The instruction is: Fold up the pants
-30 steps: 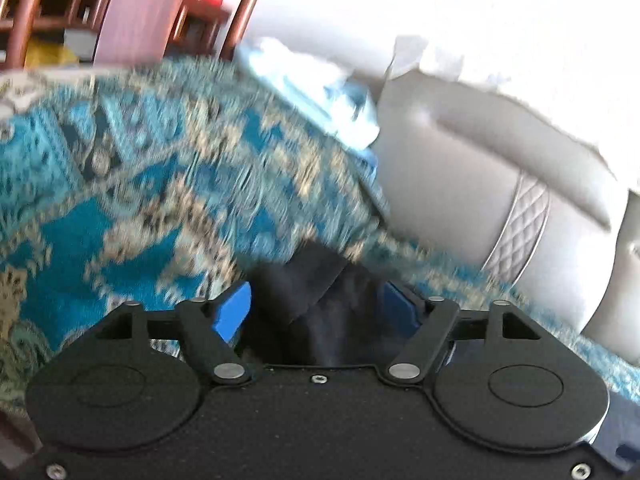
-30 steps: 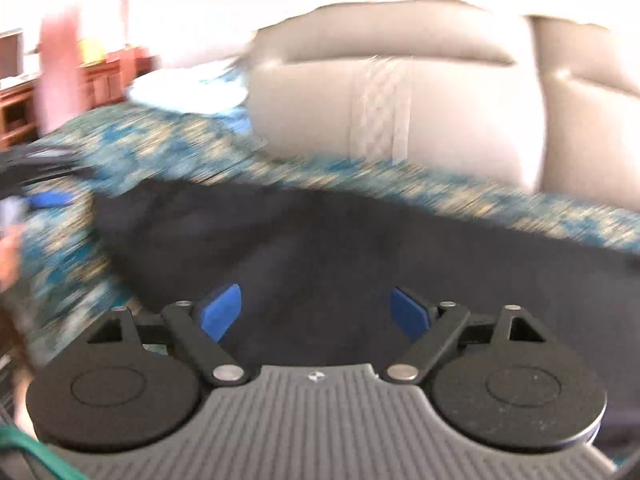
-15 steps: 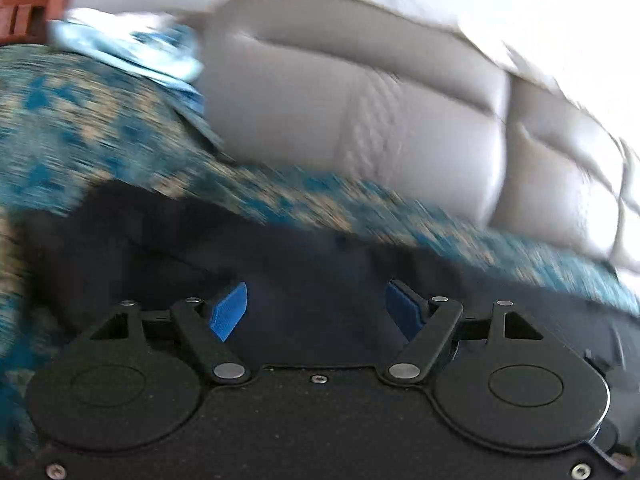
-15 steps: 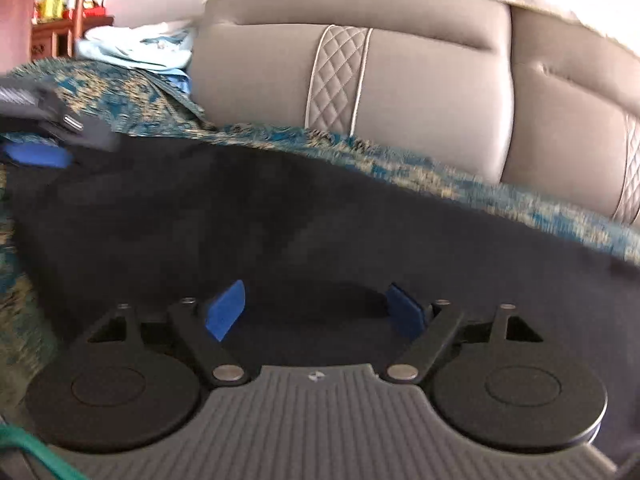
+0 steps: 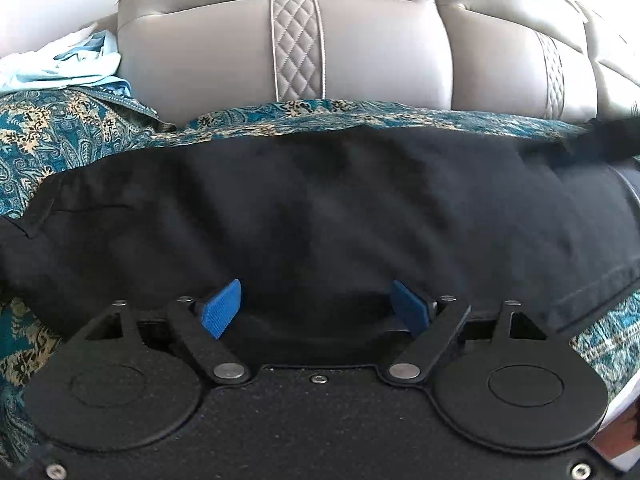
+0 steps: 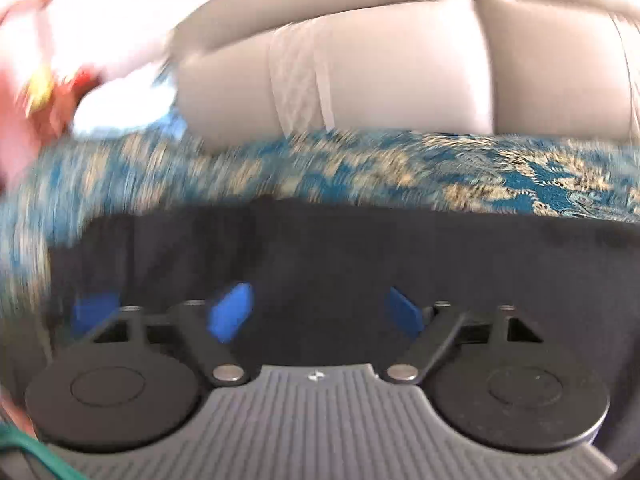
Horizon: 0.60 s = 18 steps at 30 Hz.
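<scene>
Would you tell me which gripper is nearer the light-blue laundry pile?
Left. The left gripper, opening over the pants, is toward the laundry pile; the right gripper, closing over the pants, is farther away.

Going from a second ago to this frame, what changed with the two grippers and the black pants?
A second ago the left gripper had bunched black cloth between its pads; it has let go, swung across, and now sits over the spread black pants, jaws opening. The right gripper shifted sideways along the near edge, jaws closing, pads not yet pressing cloth. The pants stay on the teal patterned cover before the beige sofa back.
</scene>
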Each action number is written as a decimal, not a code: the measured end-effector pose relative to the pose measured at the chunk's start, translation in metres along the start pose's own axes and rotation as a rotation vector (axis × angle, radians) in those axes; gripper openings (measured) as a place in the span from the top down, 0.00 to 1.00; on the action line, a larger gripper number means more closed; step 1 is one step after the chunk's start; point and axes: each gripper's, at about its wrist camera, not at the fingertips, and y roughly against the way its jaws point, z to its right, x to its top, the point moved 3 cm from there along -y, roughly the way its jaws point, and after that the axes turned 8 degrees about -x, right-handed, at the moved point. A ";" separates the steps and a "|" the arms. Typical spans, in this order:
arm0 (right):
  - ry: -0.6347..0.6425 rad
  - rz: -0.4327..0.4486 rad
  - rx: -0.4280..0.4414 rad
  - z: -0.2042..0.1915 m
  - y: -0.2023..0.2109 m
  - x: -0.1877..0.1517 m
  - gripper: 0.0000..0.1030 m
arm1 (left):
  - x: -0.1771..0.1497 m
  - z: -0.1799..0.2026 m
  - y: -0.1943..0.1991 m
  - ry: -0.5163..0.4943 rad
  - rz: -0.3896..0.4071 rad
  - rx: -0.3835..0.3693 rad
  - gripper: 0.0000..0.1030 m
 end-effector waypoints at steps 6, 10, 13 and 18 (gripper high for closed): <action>-0.205 -0.217 0.115 -0.011 -0.088 0.081 0.57 | 0.003 -0.003 -0.001 0.014 -0.008 -0.005 0.20; -0.112 -0.395 0.054 -0.049 -0.142 0.103 0.57 | 0.003 -0.004 -0.001 0.015 -0.011 -0.006 0.20; -0.008 -0.504 0.021 -0.076 -0.169 0.100 0.39 | 0.004 -0.005 -0.001 0.017 -0.015 -0.011 0.19; 0.167 -0.514 -0.043 -0.108 -0.182 0.093 0.62 | 0.005 -0.005 -0.001 0.017 -0.020 -0.016 0.19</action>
